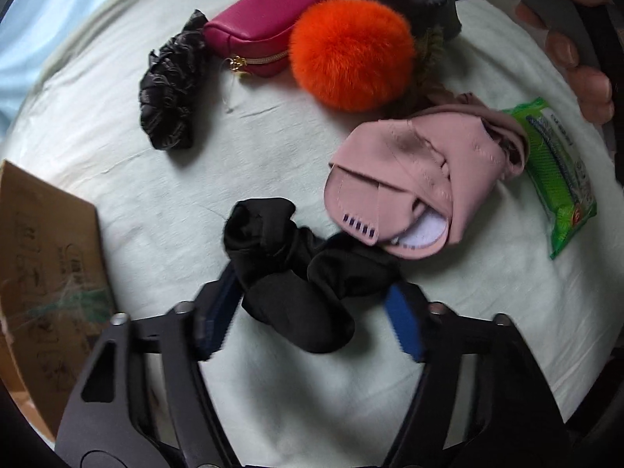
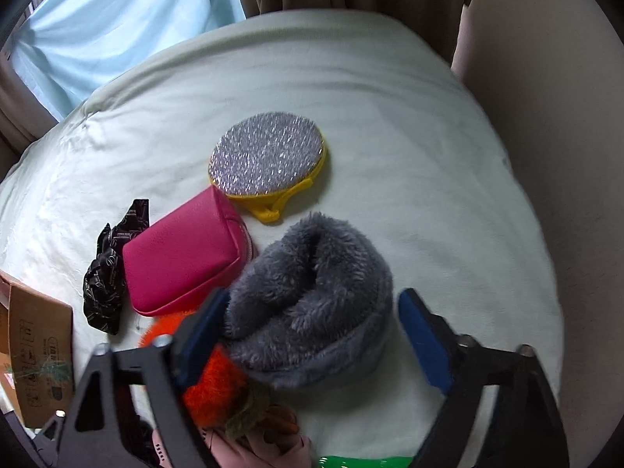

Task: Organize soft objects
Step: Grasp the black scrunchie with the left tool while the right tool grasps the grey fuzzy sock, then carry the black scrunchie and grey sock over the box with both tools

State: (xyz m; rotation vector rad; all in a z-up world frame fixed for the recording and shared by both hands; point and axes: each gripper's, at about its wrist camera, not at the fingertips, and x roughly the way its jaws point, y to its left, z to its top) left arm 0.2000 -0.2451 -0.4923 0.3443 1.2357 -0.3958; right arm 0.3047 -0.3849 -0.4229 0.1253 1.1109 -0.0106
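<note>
Left tongs [image 1: 312, 304] spread wide, black knotted cloth [image 1: 296, 273] between blue pads, low centre; contact unclear. Right tongs [image 2: 312, 335] wide around grey fleece roll [image 2: 312, 304]; left pad touching fleece, right pad apart. Orange pompom [image 1: 351, 48] upper centre of left view, mostly hidden in right view. Pink garment [image 1: 413, 179] overlaps green wipes pack [image 1: 557, 179]. Cardboard box [image 1: 43, 273] cut off at left edge of bed [image 1: 273, 148].

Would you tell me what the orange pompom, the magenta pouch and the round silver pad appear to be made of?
Orange pompom: long fluffy fur, probably faux, with fine hairs at its outline.
Magenta pouch: leather or imitation, with a pebbled matte grain and a zipper.
Round silver pad: glittery metallic knit with yellow trim, likely a scrubber.
</note>
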